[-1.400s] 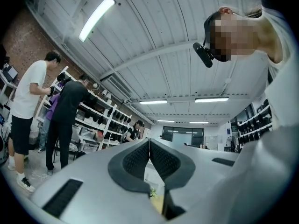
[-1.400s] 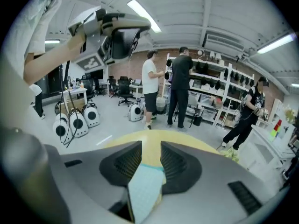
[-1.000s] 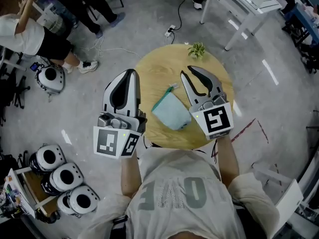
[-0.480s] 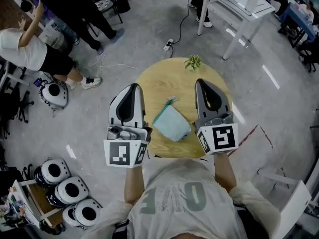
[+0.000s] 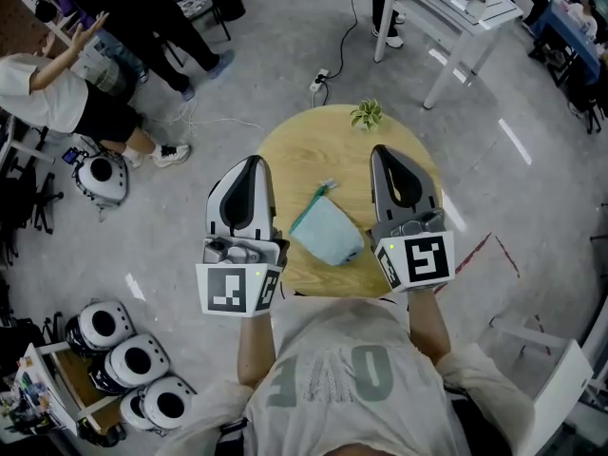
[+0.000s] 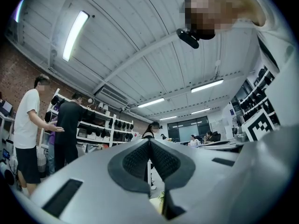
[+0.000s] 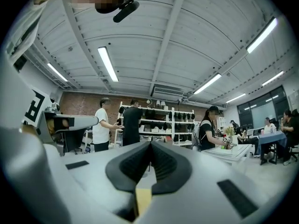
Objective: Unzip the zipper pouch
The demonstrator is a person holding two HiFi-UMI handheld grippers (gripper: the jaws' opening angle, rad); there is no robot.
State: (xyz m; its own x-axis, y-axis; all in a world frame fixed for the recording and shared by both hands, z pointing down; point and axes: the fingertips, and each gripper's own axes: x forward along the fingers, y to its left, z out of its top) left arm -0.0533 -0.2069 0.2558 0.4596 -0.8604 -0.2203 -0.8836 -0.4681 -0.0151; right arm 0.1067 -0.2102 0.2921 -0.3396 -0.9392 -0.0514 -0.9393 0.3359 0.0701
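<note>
Hovering level with its jaws pressed flat together and nothing between them, the left tool (image 5: 251,164) sits at the 9 o'clock side of the round table (image 5: 304,141). The right tool (image 5: 382,155) mirrors it at the 3 o'clock side, pinched just as tightly on nothing. In each gripper view the ribbed pads meet along one line, with only the room beyond them. Between the two tools, touching neither, the teal zipper pouch (image 5: 329,233) lies flat on the table, its long axis running from about 1 o'clock to 7 o'clock. A small zipper pull (image 5: 328,188) pokes out at its far, 1 o'clock end. A little plant (image 5: 367,114) stands at the table's 12 o'clock rim, well apart from everything. The teeth are too small to show whether the mouth is closed or already drawn open. This pose therefore suits a pouch waiting to be opened as well as one opened and let go. Either way, holding well here means keeping both tools steady and level and off the fabric so the pouch does not skid. It also means keeping the tips out to each side so the head camera has a clear look at where the slider sits along the top edge.
</note>
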